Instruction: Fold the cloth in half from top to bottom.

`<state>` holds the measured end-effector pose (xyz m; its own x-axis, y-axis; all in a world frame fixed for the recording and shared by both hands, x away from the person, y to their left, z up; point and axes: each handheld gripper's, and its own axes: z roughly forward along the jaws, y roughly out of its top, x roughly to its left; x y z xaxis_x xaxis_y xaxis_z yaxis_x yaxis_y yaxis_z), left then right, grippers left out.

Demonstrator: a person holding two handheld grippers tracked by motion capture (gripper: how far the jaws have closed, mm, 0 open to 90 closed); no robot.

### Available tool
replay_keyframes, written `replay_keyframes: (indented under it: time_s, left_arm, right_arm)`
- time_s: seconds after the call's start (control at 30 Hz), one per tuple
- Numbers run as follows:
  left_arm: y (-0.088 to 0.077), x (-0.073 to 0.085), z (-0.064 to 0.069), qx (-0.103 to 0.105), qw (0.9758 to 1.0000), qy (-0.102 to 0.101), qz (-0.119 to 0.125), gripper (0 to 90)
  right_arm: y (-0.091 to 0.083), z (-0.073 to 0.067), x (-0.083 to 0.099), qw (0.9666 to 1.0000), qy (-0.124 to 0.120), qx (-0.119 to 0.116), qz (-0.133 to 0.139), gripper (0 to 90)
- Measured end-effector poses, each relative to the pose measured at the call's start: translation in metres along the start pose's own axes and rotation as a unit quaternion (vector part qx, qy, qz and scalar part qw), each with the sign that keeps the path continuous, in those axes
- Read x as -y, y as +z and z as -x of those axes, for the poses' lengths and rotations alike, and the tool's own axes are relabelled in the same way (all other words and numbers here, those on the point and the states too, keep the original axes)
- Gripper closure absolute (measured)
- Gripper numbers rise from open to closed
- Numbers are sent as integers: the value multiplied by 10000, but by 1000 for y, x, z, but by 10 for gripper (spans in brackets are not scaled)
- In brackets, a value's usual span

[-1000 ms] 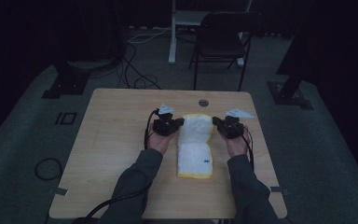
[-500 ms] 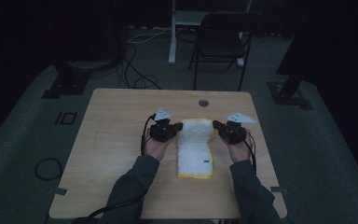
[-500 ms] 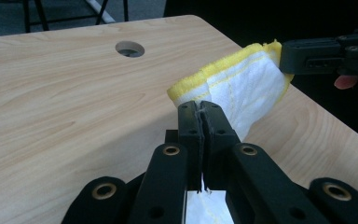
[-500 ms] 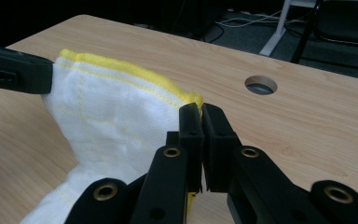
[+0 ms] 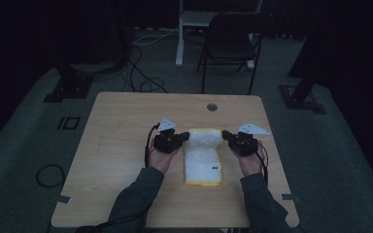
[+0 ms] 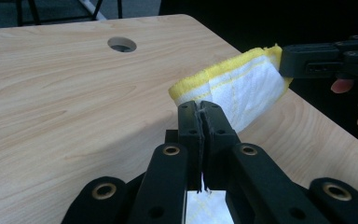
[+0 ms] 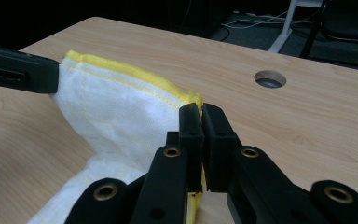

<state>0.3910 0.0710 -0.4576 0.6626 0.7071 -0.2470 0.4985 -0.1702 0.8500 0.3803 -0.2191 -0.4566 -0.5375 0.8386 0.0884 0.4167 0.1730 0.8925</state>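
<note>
Left gripper (image 5: 183, 138) and right gripper (image 5: 226, 136) each clamped on far corner of yellow-edged cloth (image 5: 202, 162). Fold: keep corners level, taut, edges aligned over near hem.

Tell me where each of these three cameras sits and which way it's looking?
High view: above the person's side of the table, looking forward and down; forearms, both hands, left gripper and right gripper show.
Left gripper view: rides that gripper, looks along its shut jaws at the cloth.
Right gripper view: rides that gripper, facing the cloth's other corner.
Shared: each gripper view catches the opposite gripper pinching the white-and-yellow cloth; all show the table's round hole.
</note>
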Motion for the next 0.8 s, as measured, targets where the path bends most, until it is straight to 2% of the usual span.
replay_keyframes:
  time_s: [0.43,0.8]
  left_arm:
    - [-8,12,8,69,10000,56,-8,883]
    - [-13,23,12,100,9999,7,-11,882]
  right_arm:
    - [-12,-6,10,9999,34,-106,-18,882]
    - [-16,-11,22,9998,67,-167,-65,882]
